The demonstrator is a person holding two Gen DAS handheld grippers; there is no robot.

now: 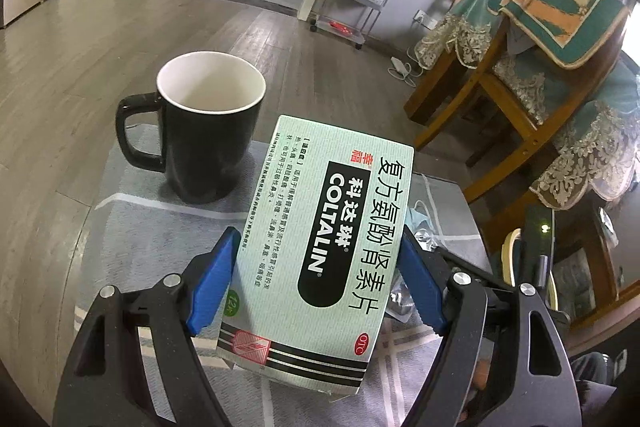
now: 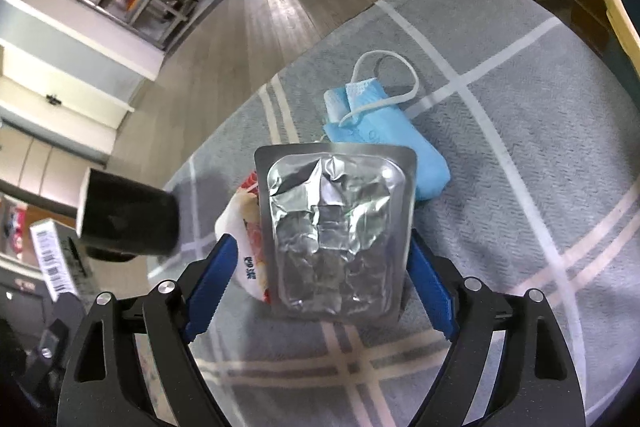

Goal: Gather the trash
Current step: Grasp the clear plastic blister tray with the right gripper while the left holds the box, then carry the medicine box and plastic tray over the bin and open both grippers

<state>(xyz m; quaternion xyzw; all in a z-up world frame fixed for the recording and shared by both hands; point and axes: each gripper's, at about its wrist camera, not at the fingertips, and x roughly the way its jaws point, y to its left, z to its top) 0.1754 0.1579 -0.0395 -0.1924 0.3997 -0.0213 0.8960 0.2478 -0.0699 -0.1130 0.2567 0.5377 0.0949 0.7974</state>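
While level over the table, left gripper jaws clamp medicine box, right gripper jaws clamp blister pack.

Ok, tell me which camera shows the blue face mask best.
The right wrist view: the blue face mask lies whole on the tablecloth, ear loop visible. The left wrist view shows only a sliver behind the medicine box.

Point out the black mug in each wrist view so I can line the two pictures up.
Left wrist view: the black mug stands upright at centre left, beyond the medicine box held in the left jaws.
Right wrist view: the mug appears at the left edge, tilted by the fisheye, left of the blister pack.
Shared landmark: the grey plaid tablecloth under everything.
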